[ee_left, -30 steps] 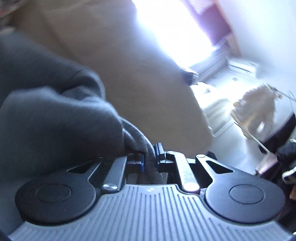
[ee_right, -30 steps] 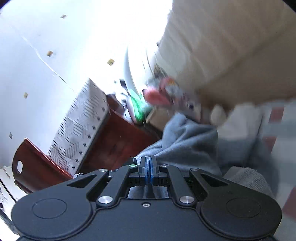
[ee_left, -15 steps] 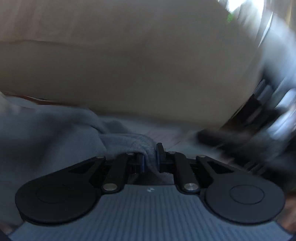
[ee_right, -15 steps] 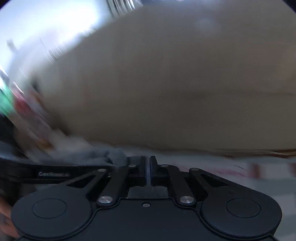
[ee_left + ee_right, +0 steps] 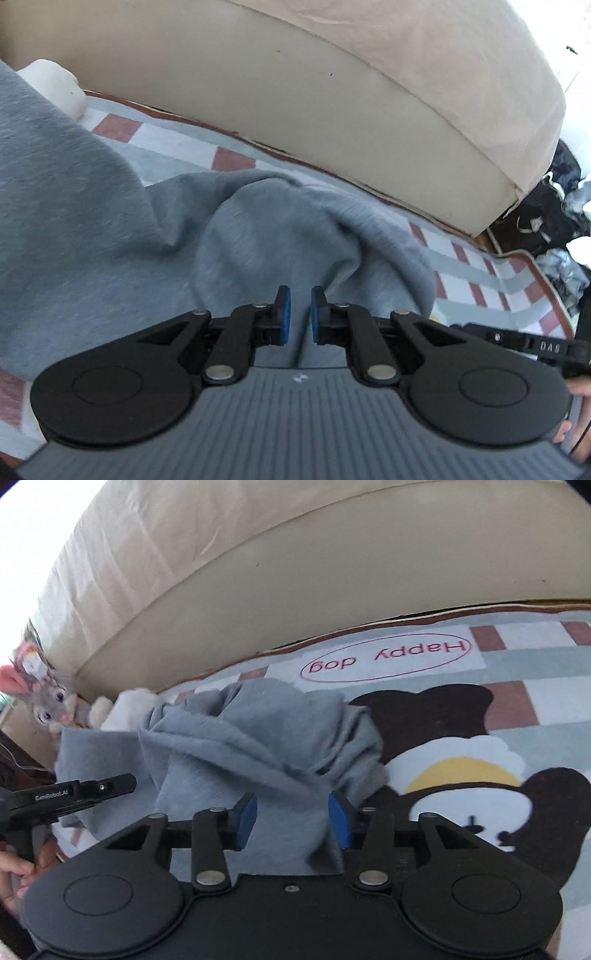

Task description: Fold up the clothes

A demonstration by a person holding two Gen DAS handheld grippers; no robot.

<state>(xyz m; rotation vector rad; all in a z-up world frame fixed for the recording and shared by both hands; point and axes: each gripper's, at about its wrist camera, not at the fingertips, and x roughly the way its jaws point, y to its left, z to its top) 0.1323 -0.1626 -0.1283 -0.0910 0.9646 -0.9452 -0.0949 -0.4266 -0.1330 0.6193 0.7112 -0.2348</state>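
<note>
Your grey garment [image 5: 258, 738] lies bunched on the checked rug [image 5: 517, 664] near its sofa-side edge. Left gripper [image 5: 298, 317] pinches a fold; right gripper [image 5: 291, 821] is opening, cloth between its pads. Only the right view shows the plush toy [image 5: 48, 701].

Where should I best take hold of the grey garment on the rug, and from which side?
Probably the raised ridge of the grey garment, approached from the near side, angled downward: it stands up from the rug, so a pinch can close across it.
</note>
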